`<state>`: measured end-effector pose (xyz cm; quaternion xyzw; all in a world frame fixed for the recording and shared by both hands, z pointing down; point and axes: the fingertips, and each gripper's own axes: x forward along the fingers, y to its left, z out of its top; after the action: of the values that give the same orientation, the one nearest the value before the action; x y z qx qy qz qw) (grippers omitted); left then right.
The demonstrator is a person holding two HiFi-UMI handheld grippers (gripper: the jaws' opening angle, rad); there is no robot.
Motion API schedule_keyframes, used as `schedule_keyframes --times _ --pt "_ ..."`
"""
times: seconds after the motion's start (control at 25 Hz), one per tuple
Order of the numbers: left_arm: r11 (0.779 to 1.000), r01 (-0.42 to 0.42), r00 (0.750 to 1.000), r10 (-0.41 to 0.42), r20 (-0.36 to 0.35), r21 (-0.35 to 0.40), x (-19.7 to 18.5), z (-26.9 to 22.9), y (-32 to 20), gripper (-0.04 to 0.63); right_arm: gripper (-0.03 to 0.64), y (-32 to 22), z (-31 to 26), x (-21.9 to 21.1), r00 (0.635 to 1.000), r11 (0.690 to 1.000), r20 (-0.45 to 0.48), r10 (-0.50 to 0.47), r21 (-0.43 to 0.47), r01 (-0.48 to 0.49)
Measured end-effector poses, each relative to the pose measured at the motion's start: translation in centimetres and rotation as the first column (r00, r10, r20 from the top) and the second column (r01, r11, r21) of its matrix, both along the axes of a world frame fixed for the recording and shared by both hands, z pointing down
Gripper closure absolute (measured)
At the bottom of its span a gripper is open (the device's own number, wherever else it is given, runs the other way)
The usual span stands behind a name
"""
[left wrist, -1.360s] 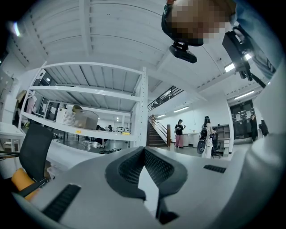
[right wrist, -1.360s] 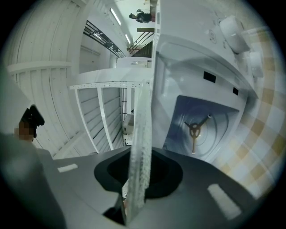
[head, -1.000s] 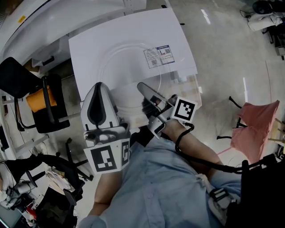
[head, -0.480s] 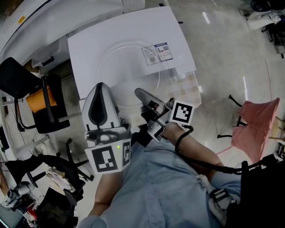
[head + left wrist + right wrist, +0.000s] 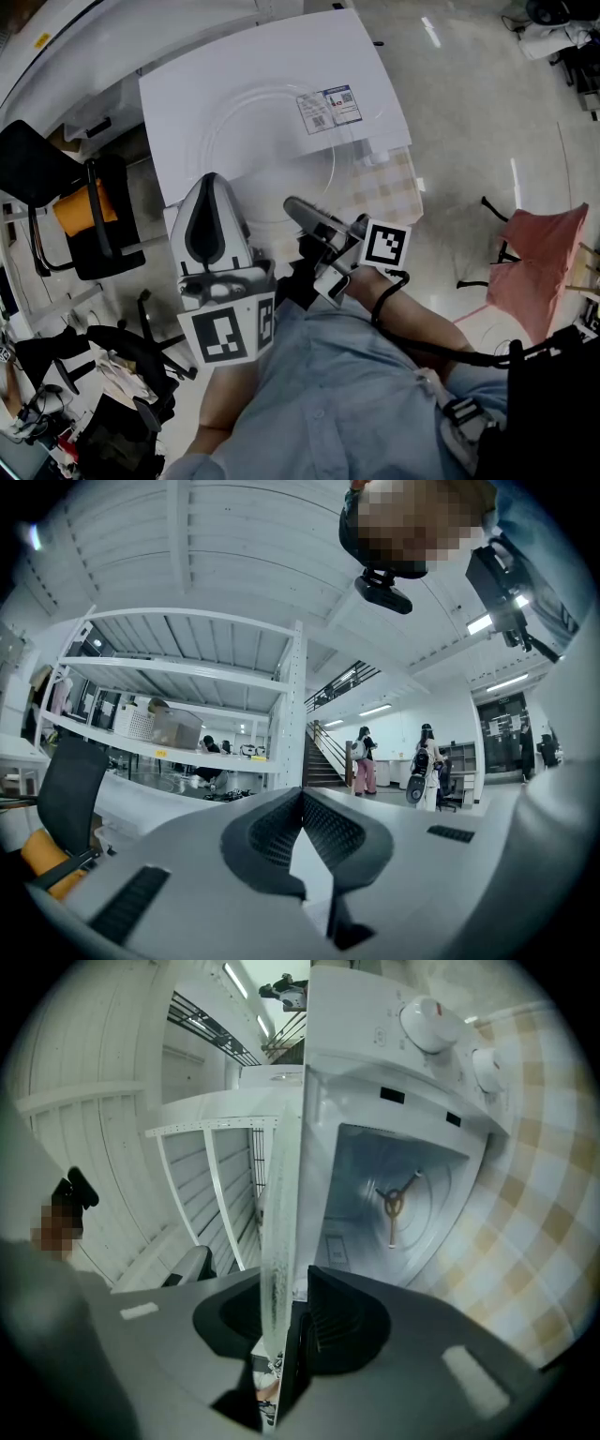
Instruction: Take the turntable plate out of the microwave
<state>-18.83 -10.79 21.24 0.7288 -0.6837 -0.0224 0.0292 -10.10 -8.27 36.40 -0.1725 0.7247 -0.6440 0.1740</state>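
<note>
Head view: plate (image 5: pixel 267 141) lies flat over the top of the microwave (image 5: pixel 183 94), its near rim at my right claw (image 5: pixel 295 206). My left claw (image 5: pixel 208 183) is alongside, clear of it.
Left gripper view: left claw (image 5: pixel 302 794) pressed together, nothing in it.
Right gripper view: right claw (image 5: pixel 291 1274) opening, plate (image 5: pixel 278 1194) rim between the pads, open microwave (image 5: pixel 356 1082) beyond

Checked-cloth table (image 5: pixel 386 190), white microwave (image 5: pixel 246 98) standing directly on it, glossy pale floor (image 5: pixel 478 122) alongside
</note>
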Motion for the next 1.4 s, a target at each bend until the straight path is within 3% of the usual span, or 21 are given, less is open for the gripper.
schedule_keyframes --times 0.12,0.52,1.0,1.4 --pt "1.000 0.001 1.000 -0.001 0.000 -0.001 0.0 0.0 -0.1 0.588 0.581 0.6 -0.3 -0.2 1.000 1.000 0.000 -0.018 0.016 0.018" --pt "1.000 0.020 1.000 -0.020 0.009 -0.002 -0.6 -0.2 -0.7 0.588 0.588 -1.5 -0.8 -0.8 0.999 1.000 0.053 -0.002 -0.003 0.002" --pt "0.999 0.044 0.999 -0.044 0.011 -0.006 -1.5 0.0 -1.2 0.588 0.577 -4.1 -1.1 -1.6 0.997 1.000 0.077 0.016 0.013 -0.017" --pt "1.000 0.022 1.000 -0.022 0.007 -0.001 -0.8 -0.2 -0.6 0.588 0.515 -2.3 -1.1 -1.2 0.999 1.000 0.051 0.004 0.029 -0.005"
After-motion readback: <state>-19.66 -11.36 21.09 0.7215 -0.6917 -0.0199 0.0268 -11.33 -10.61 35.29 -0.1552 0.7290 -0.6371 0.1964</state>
